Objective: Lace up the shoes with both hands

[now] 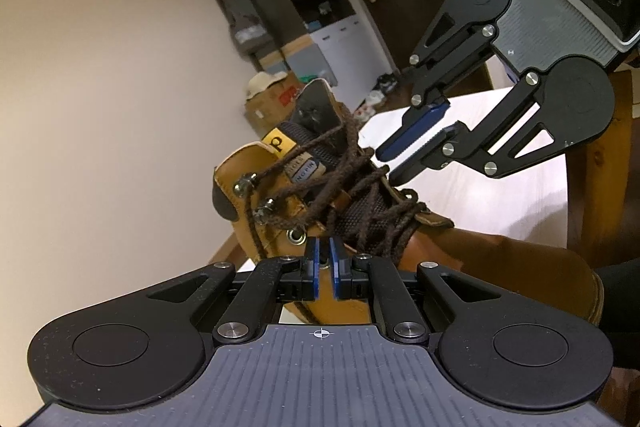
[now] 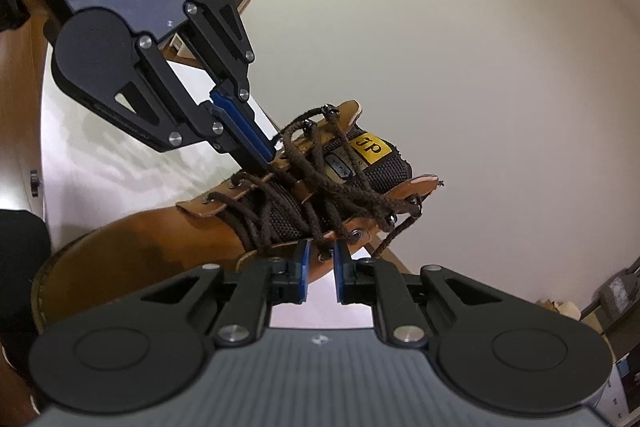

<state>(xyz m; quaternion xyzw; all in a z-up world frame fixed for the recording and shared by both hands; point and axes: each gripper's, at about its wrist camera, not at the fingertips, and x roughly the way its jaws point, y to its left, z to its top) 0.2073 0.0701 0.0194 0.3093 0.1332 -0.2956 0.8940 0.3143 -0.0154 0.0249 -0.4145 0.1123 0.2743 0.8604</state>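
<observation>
Tan boot point(image 1: 280, 195) w/ dark brown laces point(image 1: 352, 195) lies on white surface point(image 1: 480, 187) btwn both claws: left claw point(image 1: 324, 267) at its eyelet side, jaws slightly apart, gripping nothing; right claw point(image 1: 404, 157) opp. side, apart, empty too.
</observation>
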